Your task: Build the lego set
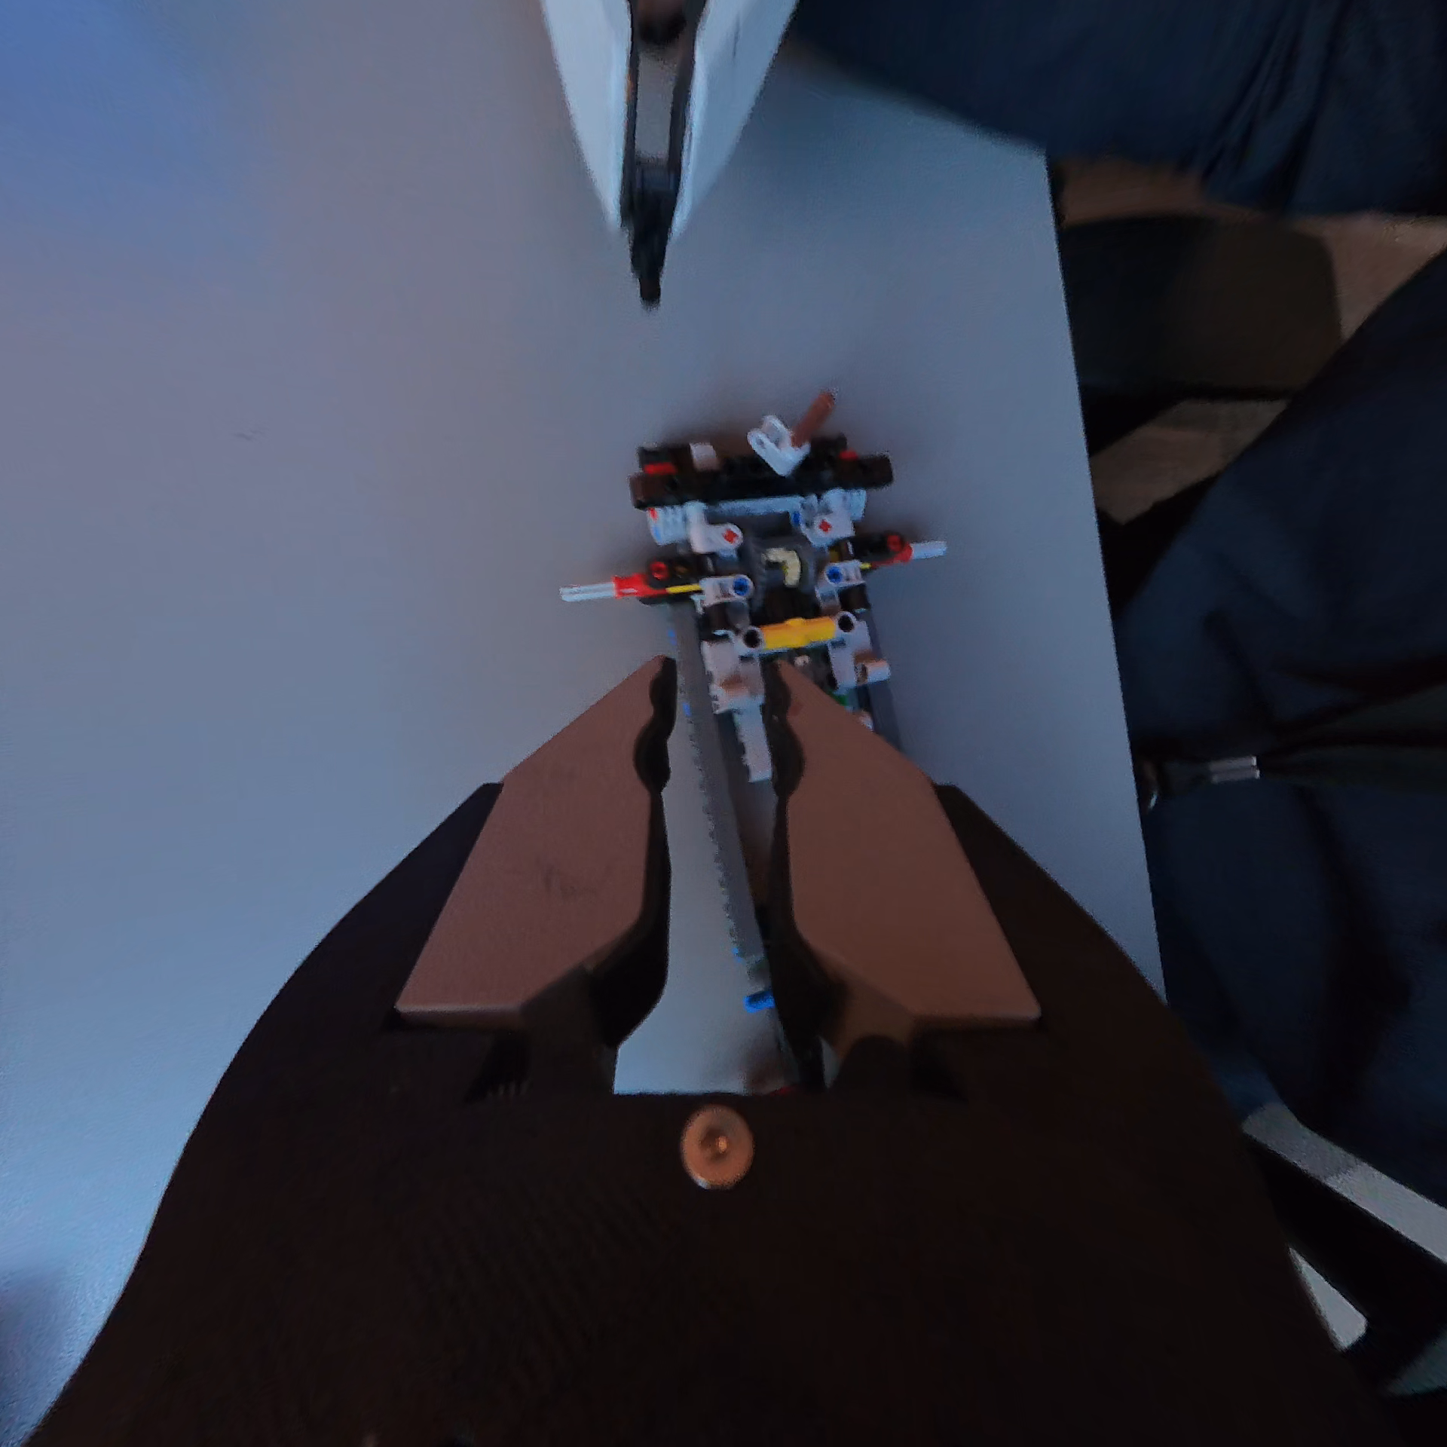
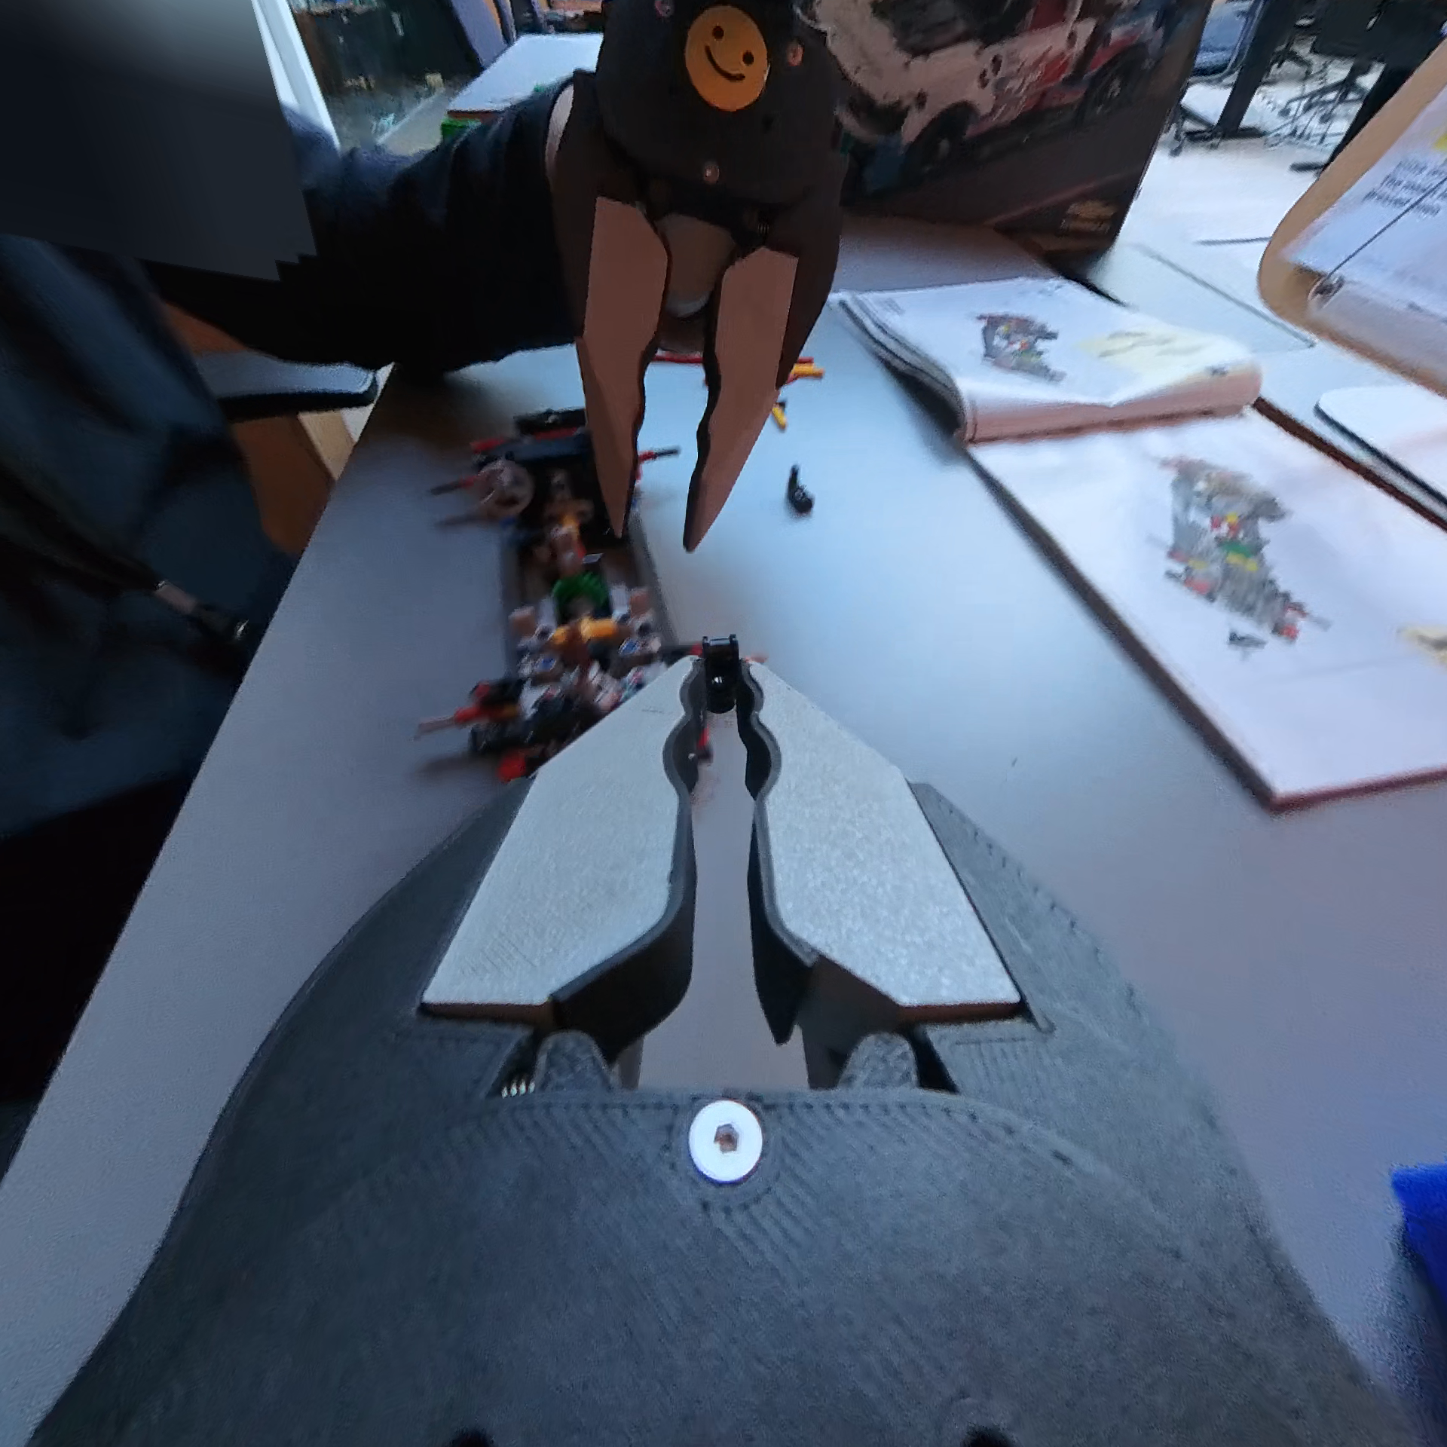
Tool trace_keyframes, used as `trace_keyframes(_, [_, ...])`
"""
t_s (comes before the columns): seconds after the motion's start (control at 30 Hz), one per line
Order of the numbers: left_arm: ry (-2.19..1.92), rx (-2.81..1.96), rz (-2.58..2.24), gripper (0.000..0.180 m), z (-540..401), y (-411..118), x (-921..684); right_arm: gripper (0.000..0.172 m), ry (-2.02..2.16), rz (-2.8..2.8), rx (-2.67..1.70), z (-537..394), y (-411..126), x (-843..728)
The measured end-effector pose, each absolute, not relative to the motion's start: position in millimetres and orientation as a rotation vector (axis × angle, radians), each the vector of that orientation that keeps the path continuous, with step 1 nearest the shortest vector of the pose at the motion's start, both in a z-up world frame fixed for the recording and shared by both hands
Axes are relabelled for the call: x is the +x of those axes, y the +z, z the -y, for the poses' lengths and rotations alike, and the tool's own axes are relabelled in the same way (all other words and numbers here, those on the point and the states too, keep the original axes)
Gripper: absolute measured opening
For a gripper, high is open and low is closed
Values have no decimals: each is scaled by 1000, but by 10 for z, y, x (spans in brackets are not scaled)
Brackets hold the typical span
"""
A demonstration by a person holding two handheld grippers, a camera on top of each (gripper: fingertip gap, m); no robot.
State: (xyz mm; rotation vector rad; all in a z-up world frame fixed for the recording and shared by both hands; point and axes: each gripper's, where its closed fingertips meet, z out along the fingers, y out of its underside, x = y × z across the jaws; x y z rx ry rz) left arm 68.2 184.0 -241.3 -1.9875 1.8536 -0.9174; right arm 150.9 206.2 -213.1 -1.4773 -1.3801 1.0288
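A building-brick chassis model (image 1: 767, 548) of black, white, grey, red and yellow parts lies on the pale table (image 1: 313, 470). My left gripper (image 1: 724, 665), with brown fingers, is open just above it. Its fingers straddle the model's long grey side beam (image 1: 720, 822) without pressing on it. The right wrist view shows the same gripper (image 2: 656, 539), one fingertip inside the model (image 2: 571, 626) and the other over bare table. My right gripper (image 2: 720, 665), with grey fingers, is shut on a small black piece (image 2: 719, 681) beside the model's near end. The right gripper also shows in the left wrist view (image 1: 650, 266).
Two open instruction books (image 2: 1057, 352) (image 2: 1221, 595) lie to the right. A loose black piece (image 2: 799, 493) and small red and yellow parts (image 2: 791, 376) lie near the model. A dark printed box (image 2: 1002, 117) stands behind. The table edge (image 1: 1096, 548) runs close beside the model. Left tips to right tips: about 10 cm.
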Motion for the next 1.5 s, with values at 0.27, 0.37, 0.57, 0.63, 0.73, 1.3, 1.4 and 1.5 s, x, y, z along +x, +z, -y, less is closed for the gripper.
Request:
trace_keyframes(0.27, [-756,-2056,-1815,27,-1769,-2470,769,4,1029,1483,-1511,-1795,-2316,1621])
trace_keyframes(0.37, [-710,-2065,-1850,29,-1717,-2453,876,4,974,1556,-1540,-1739,-2485,1565])
trace_keyframes(0.57, [-658,-2093,-1890,36,-1613,-2514,1098,5,917,1625,-1536,-1682,-2590,1522])
trace_keyframes(0.63, [-645,-2123,-1851,39,-1639,-2549,1123,5,925,1620,-1535,-1684,-2580,1525])
trace_keyframes(0.73, [-615,-2174,-1782,48,-1698,-2588,1136,5,914,1624,-1541,-1689,-2594,1515])
trace_keyframes(1.3, [-530,-2229,-1723,49,-1794,-2763,1128,5,917,1640,-1575,-1686,-2636,1380])
trace_keyframes(1.4, [-541,-2221,-1708,49,-1790,-2741,1118,4,913,1633,-1581,-1704,-2634,1381])
trace_keyframes(1.5, [-578,-2183,-1672,46,-1783,-2591,1111,4,905,1552,-1521,-1794,-2495,1419])
